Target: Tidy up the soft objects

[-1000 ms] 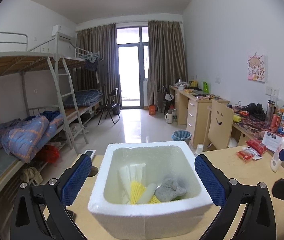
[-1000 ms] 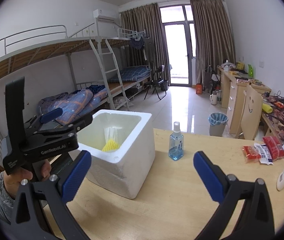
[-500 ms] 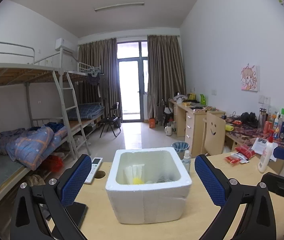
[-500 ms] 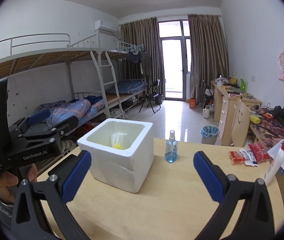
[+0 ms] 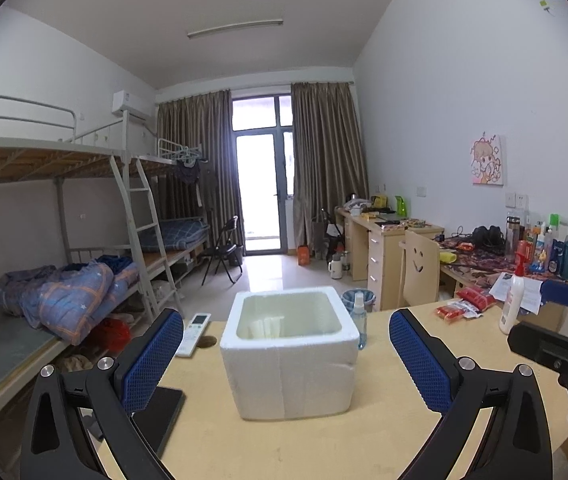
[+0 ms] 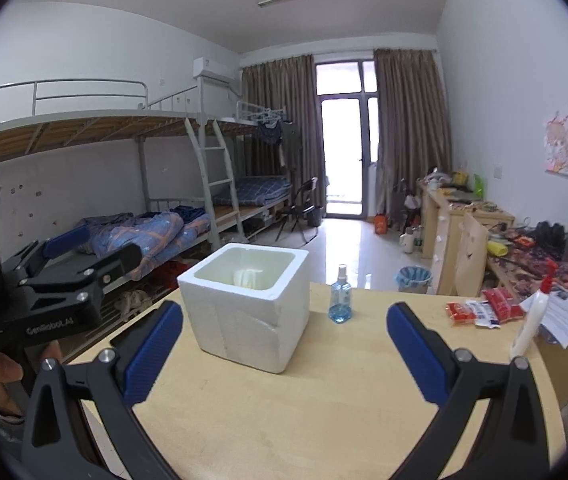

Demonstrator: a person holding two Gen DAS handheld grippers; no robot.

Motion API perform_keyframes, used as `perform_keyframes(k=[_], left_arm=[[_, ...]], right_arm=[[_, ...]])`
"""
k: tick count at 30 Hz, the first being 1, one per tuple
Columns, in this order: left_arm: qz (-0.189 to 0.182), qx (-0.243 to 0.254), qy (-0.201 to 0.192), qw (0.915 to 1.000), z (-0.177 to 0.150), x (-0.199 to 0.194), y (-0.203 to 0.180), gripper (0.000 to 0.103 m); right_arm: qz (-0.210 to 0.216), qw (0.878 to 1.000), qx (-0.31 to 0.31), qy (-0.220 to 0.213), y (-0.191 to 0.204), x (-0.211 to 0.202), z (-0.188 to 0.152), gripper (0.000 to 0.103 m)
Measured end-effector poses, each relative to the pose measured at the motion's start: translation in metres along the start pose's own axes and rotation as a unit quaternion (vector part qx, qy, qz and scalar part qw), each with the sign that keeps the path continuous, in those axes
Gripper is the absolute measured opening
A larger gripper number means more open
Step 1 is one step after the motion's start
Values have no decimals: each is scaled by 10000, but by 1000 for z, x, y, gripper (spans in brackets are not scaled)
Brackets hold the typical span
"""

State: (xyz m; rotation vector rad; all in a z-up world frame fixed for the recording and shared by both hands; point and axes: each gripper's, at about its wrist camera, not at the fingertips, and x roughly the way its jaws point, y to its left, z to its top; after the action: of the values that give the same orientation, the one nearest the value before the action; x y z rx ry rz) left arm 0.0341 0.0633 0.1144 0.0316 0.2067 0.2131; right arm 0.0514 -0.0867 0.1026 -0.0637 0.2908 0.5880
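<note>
Pale wood surface (image 5: 323, 448) carries a white foam box (image 5: 289, 354) at its middle, with pale soft items (image 5: 266, 326) lying inside. Both the left gripper (image 5: 285, 356) and right gripper (image 6: 284, 350) hang near it, jaws wide apart, empty. A spray bottle (image 6: 339, 300) stands just right of the box.

White foam box (image 5: 289, 376), blue textured hand-held gripper pads (image 5: 152, 358), pale wooden table (image 6: 323, 408).
</note>
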Motion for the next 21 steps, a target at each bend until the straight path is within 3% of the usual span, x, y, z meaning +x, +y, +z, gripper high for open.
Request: perform_keyframes(k=[12,21], left_arm=[[69,-111,57,9999,-43,-19,-3,103],[-27,-181,-59,9998,-67,-28,-6,103]], right_arm=[[-876,9950,-31,-478,17,-13,-35,103],[-793,9954,-28,-542,26,-19,-53,103]])
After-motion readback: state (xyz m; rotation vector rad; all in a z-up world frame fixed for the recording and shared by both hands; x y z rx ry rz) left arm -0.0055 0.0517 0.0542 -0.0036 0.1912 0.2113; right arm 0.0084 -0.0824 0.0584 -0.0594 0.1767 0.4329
